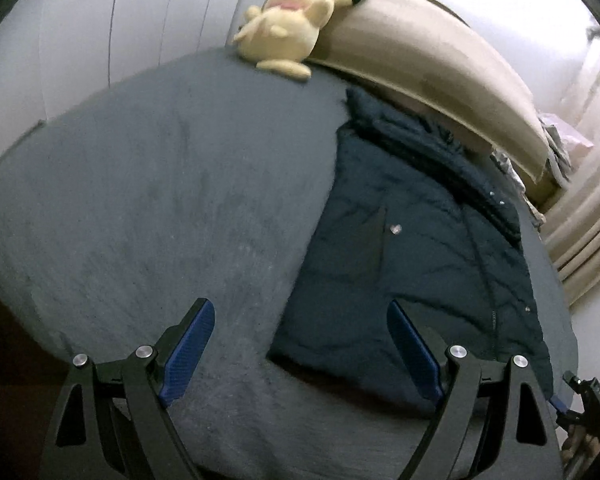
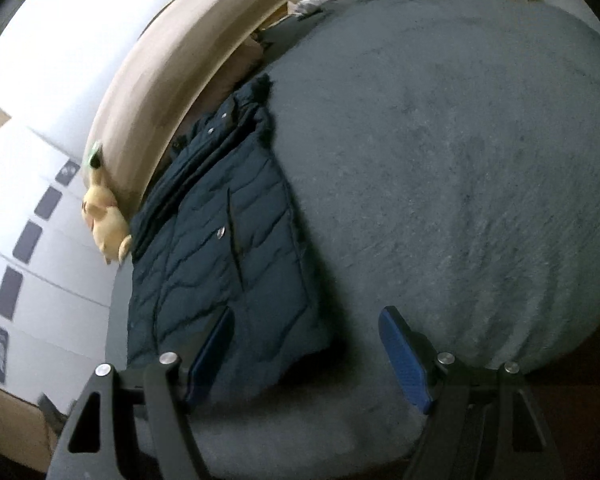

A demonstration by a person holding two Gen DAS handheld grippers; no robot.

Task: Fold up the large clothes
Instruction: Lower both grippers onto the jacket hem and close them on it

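Left to right: a yellow plush toy (image 1: 284, 28) sits at the head edge of the bed (image 1: 160, 200), against the beige headboard (image 1: 428, 60). A dark quilted jacket (image 1: 412, 248) lies flat along the bed's midline, collar toward the headboard and hem near the foot edge. It appears already narrowed lengthwise into a long strip; crosswise folds seem to remain. The left gripper (image 1: 300, 352) and right gripper (image 2: 306, 354) both hover above the hem end, jaws spread wide, holding nothing.

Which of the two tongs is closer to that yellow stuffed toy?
Probably left. The left tongs face the yellow plush toy across bare bedcover; from the right tongs the toy lies beyond the jacket.
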